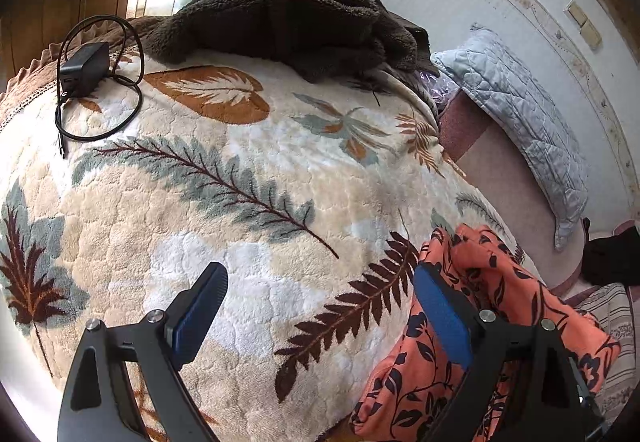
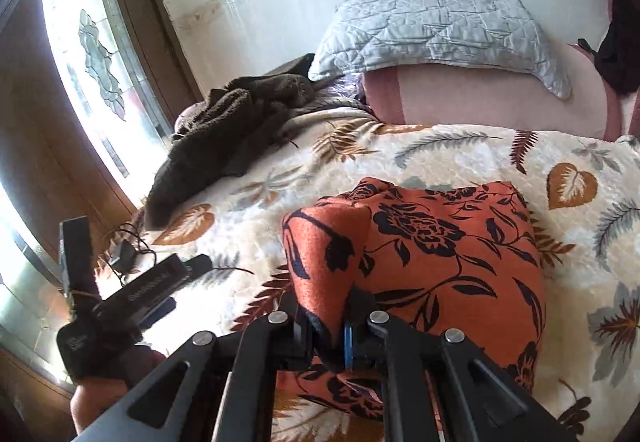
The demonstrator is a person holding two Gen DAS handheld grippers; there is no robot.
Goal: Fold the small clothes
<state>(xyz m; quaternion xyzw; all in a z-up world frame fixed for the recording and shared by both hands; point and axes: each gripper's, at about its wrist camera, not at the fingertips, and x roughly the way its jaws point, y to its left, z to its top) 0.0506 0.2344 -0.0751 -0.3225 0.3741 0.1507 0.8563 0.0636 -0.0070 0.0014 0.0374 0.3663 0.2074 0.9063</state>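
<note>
Right gripper (image 2: pixel 326 326) fingers pinch the orange floral garment (image 2: pixel 440 242)
Left gripper (image 1: pixel 320 306) gapes wide, empty, above the leaf-patterned bed blanket (image 1: pixel 240 201)

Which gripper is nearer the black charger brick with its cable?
Left. The left gripper hangs open nearer the black charger brick; the right gripper grips the orange floral garment, farther away.

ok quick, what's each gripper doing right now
left gripper: open, holding nothing
right gripper: shut on the orange floral cloth
</note>
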